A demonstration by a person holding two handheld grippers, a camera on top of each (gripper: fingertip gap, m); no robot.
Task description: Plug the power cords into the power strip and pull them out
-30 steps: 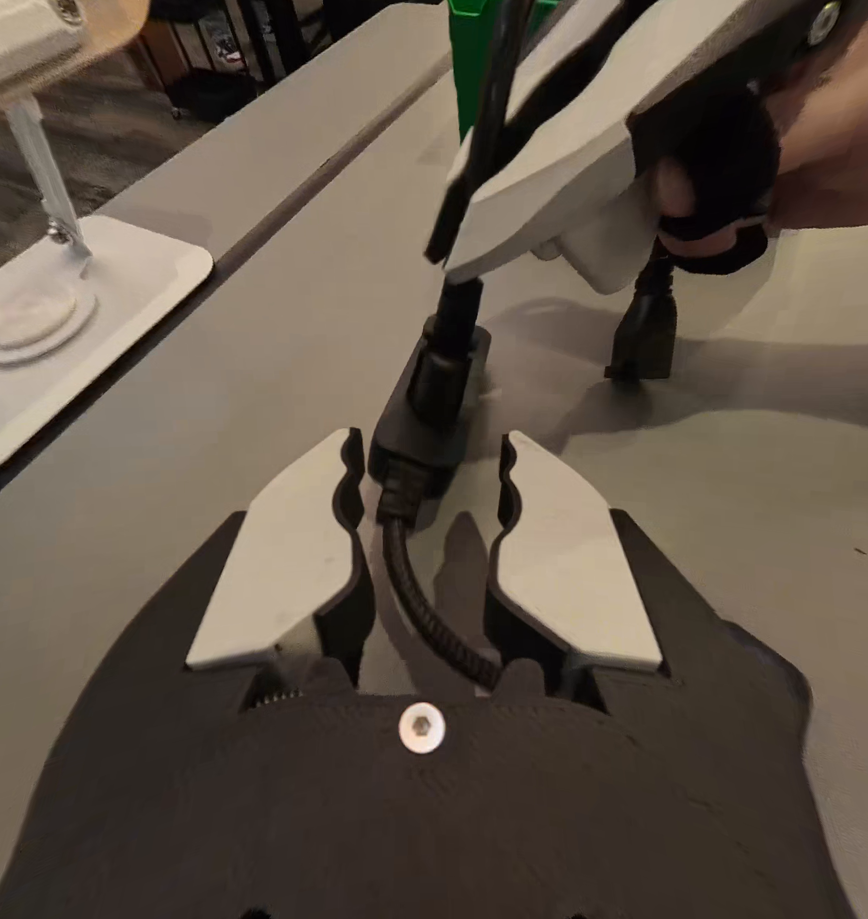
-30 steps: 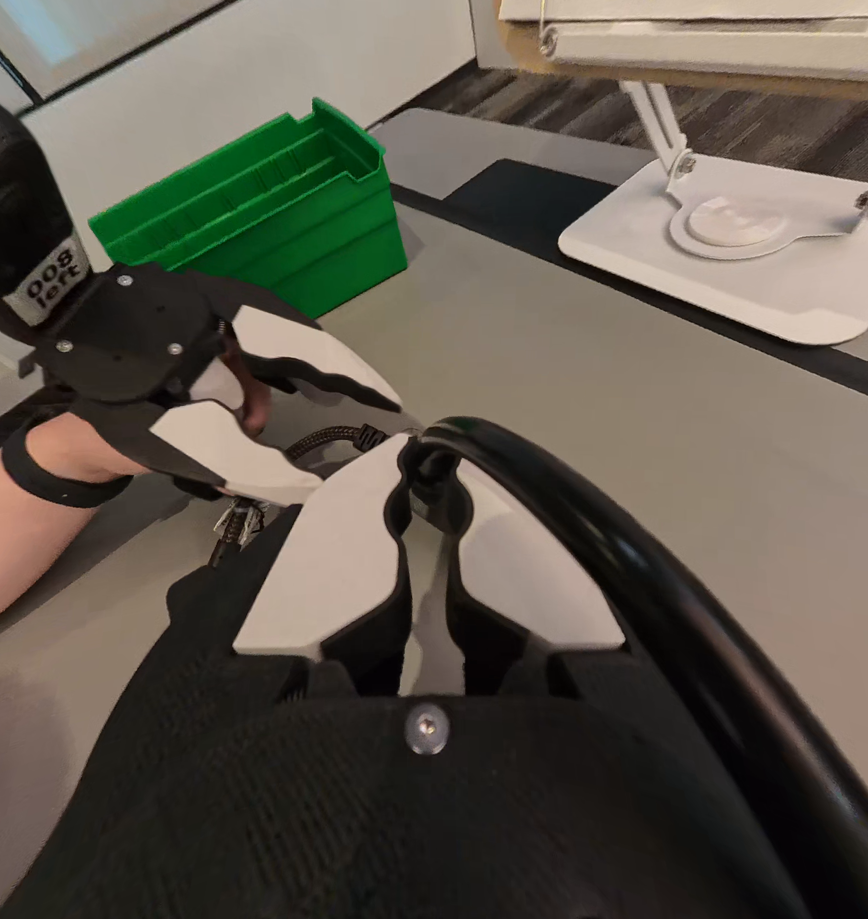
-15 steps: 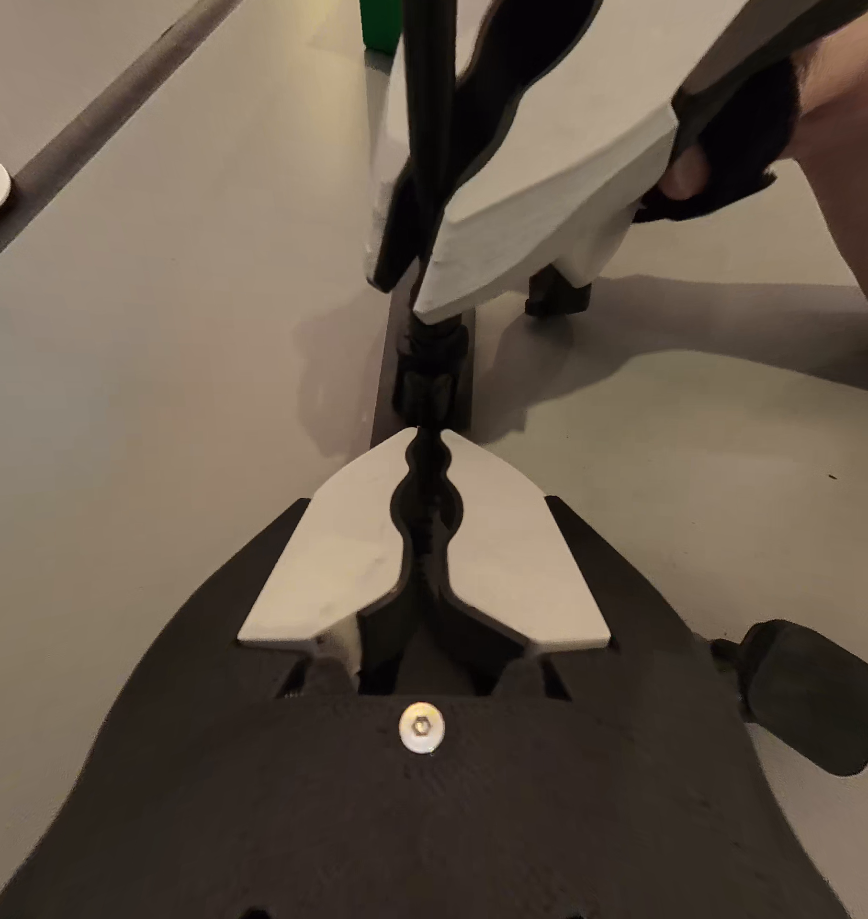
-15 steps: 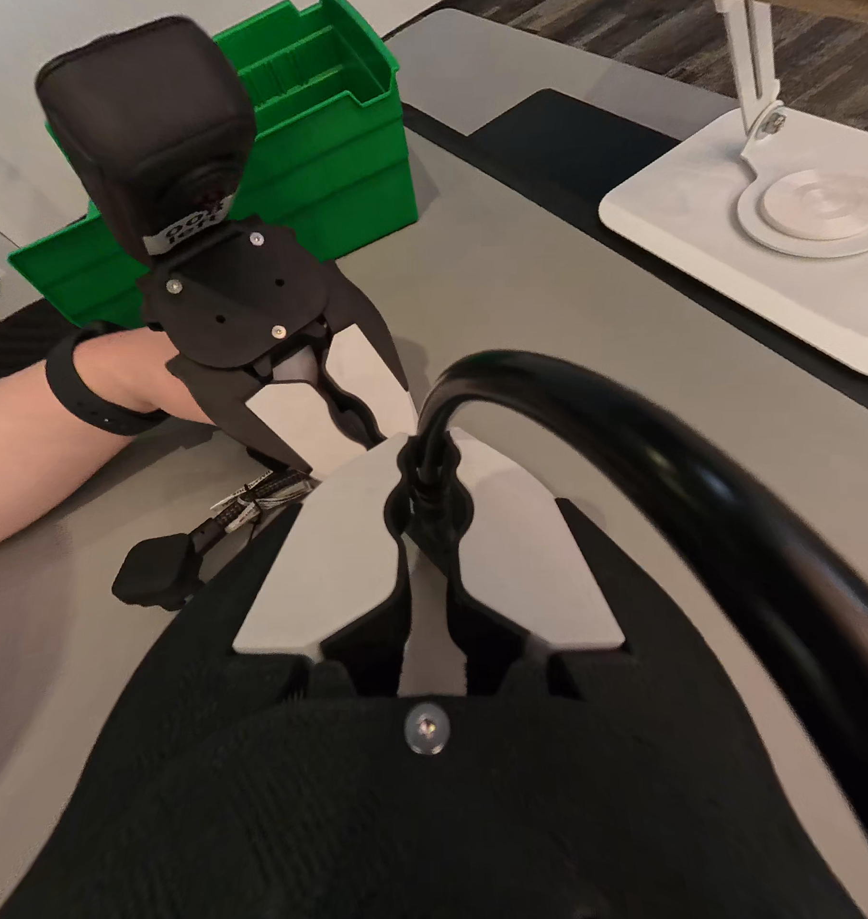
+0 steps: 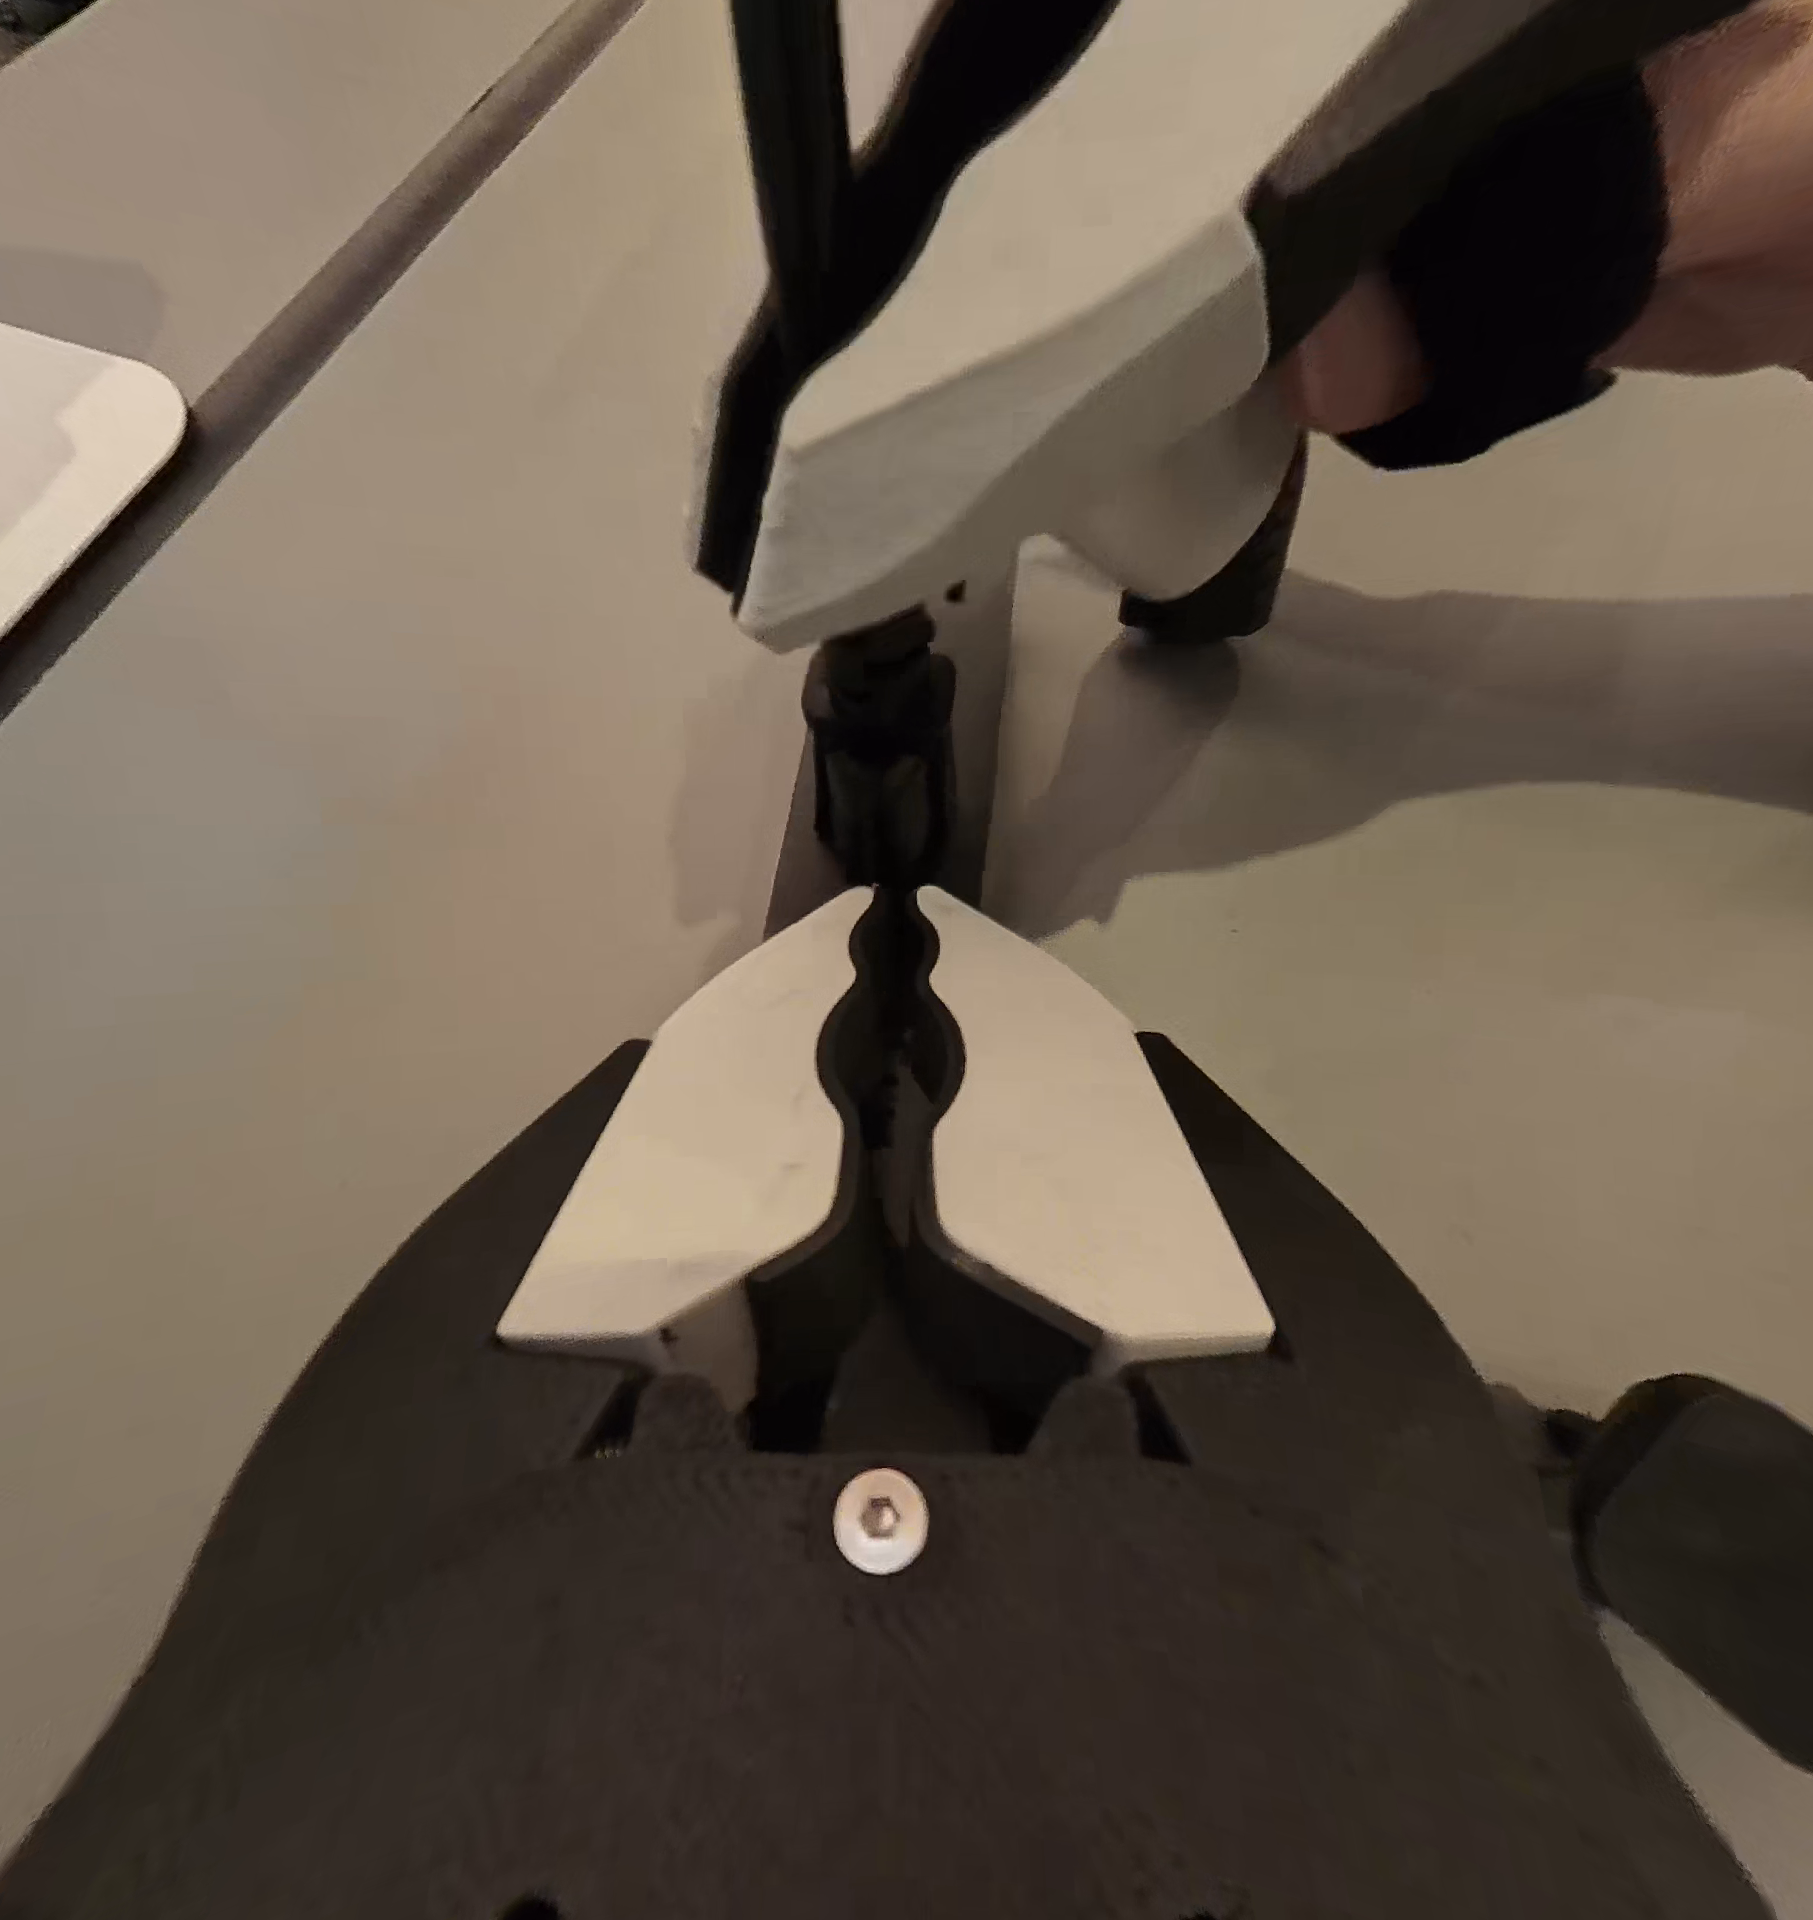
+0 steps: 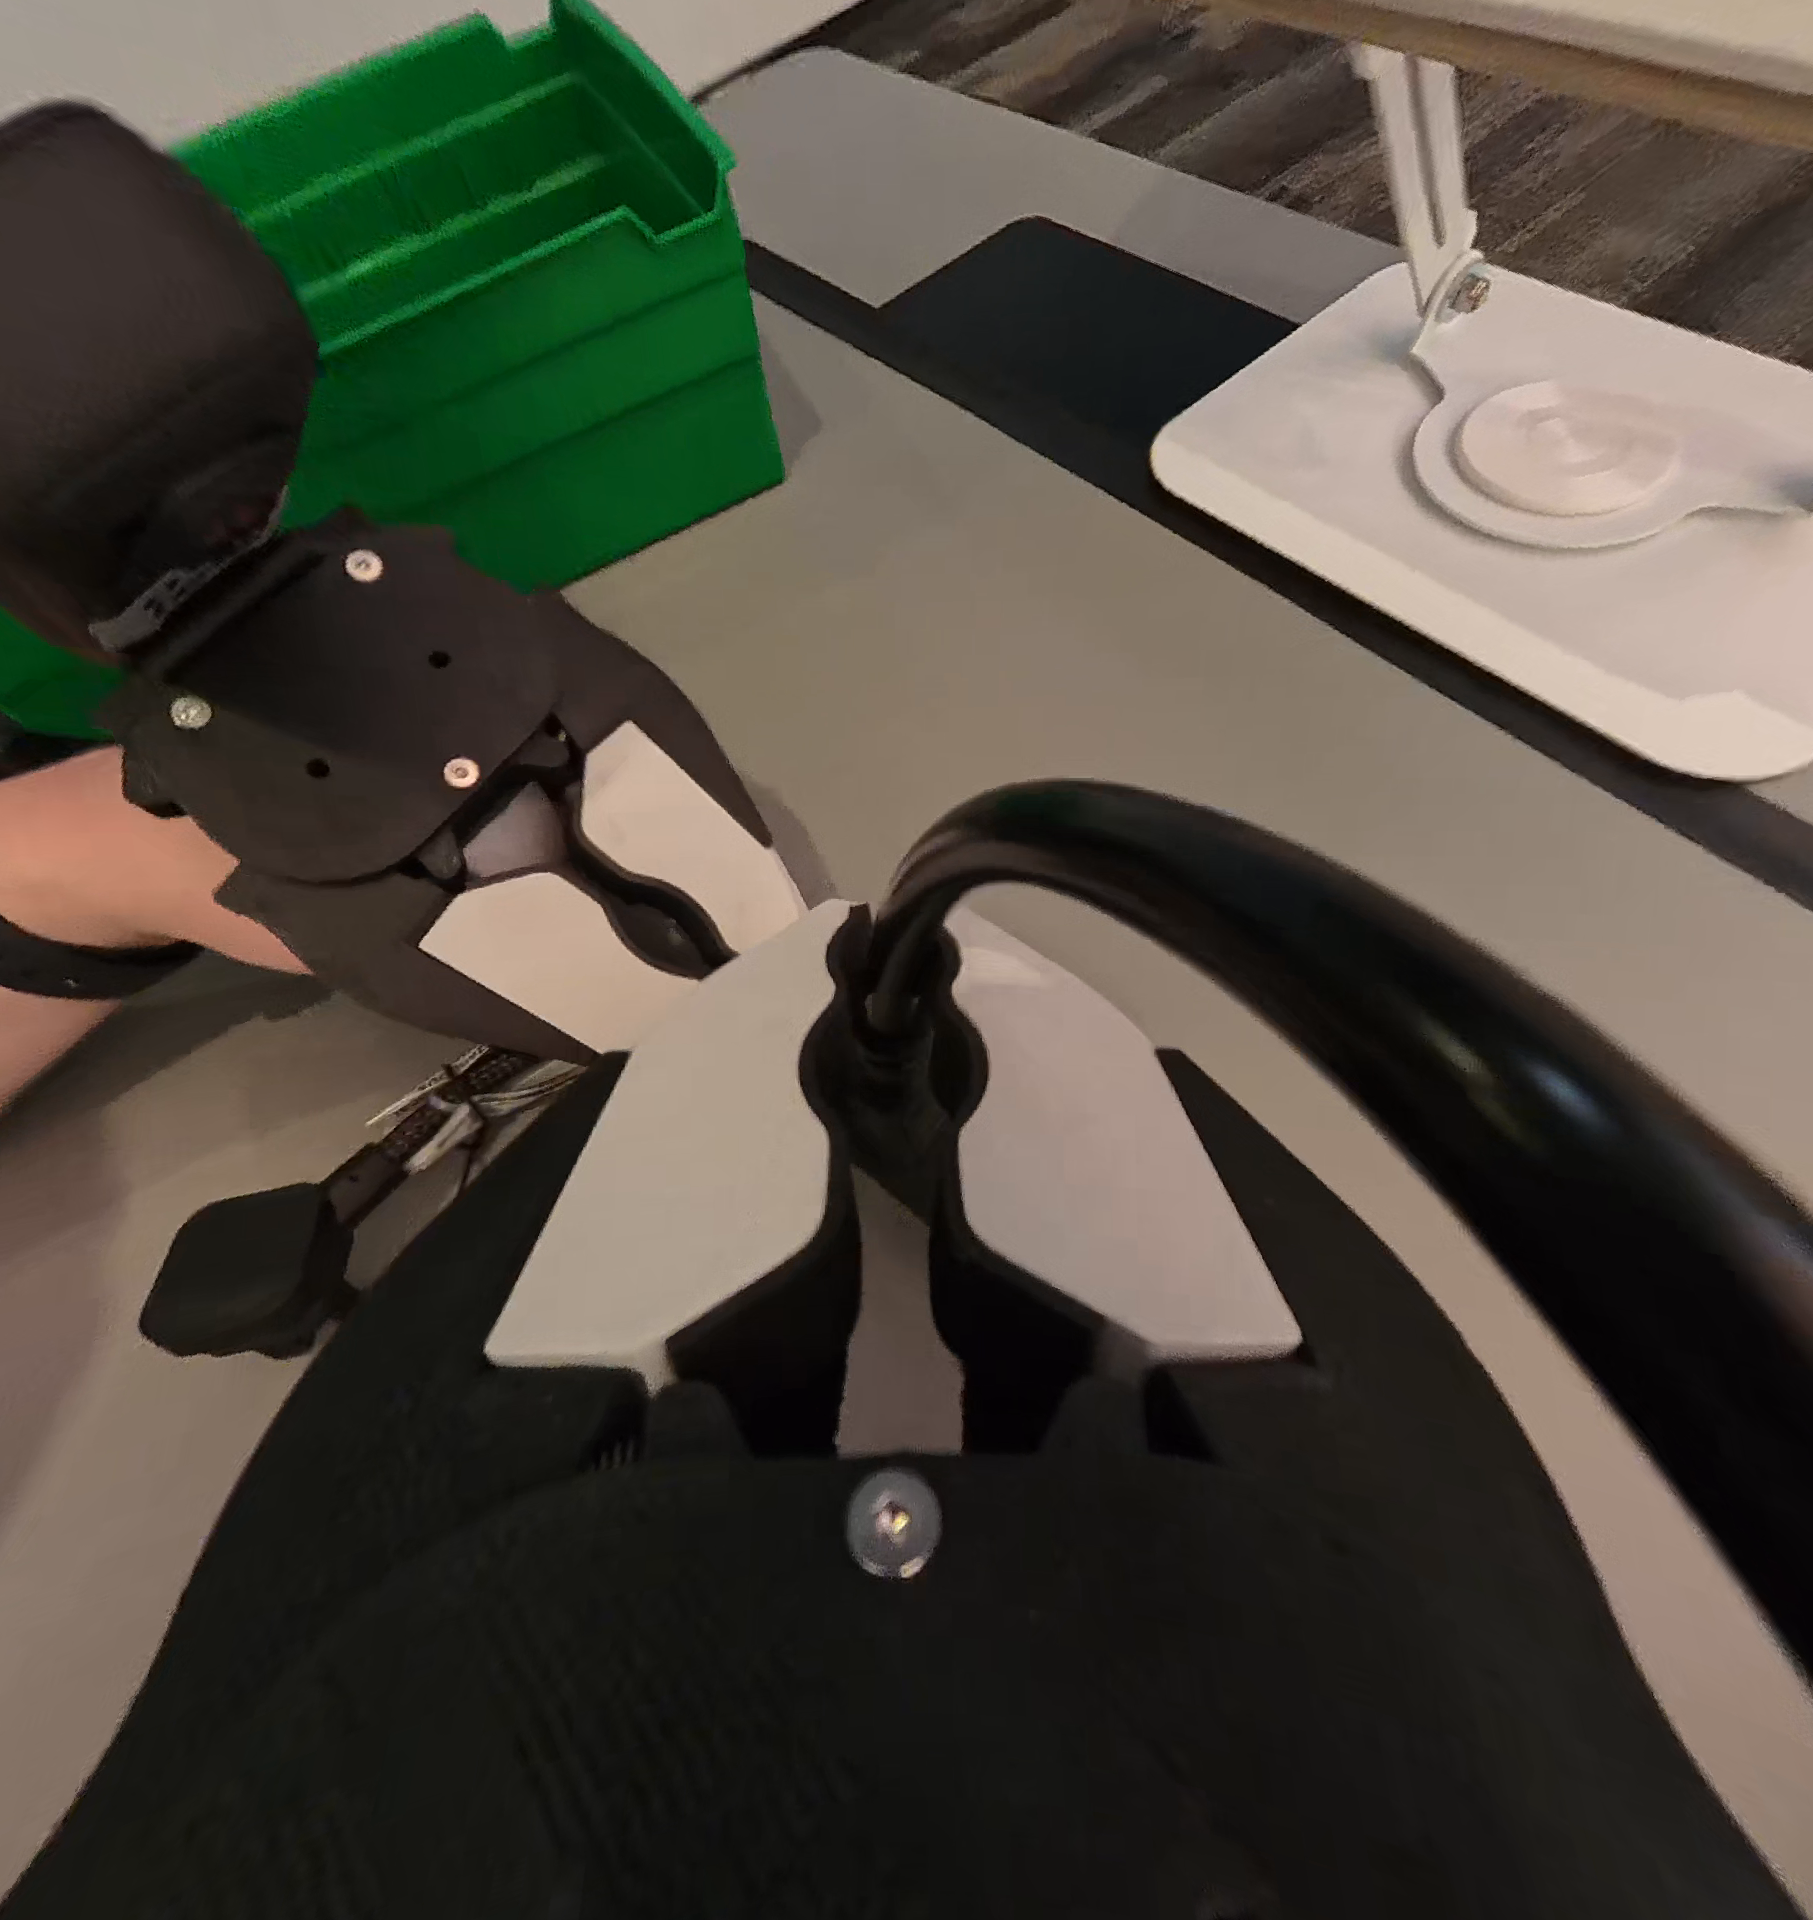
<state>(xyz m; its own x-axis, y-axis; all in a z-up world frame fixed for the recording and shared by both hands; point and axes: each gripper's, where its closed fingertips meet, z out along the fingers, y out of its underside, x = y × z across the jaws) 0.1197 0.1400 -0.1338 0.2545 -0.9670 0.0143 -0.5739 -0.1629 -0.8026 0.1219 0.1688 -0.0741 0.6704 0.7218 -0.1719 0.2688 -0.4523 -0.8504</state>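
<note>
The left gripper (image 5: pixel 894 902) is pinched tight on the near end of the power strip (image 5: pixel 969 727) — pinning it to the table (image 5: pixel 382 810) so it can't lift or slide. Above it, the right gripper (image 6: pixel 897 940) is clamped on a thick black power cord (image 6: pixel 1401 997) just above its plug (image 5: pixel 881 769), which stands upright on the strip. Whether the prongs are fully seated is hard to say; the white fingers (image 5: pixel 995 436) hide the joint. The cord arches up and over the right wrist camera, keeping slack out of the way. One holds, one works the plug — that looks like the reason for this split. A second black plug (image 6: pixel 247 1283) lies loose on the table by the left gripper, while the green bin (image 6: pixel 528 343) and white stand base (image 6: pixel 1567 582) sit well clear.
</note>
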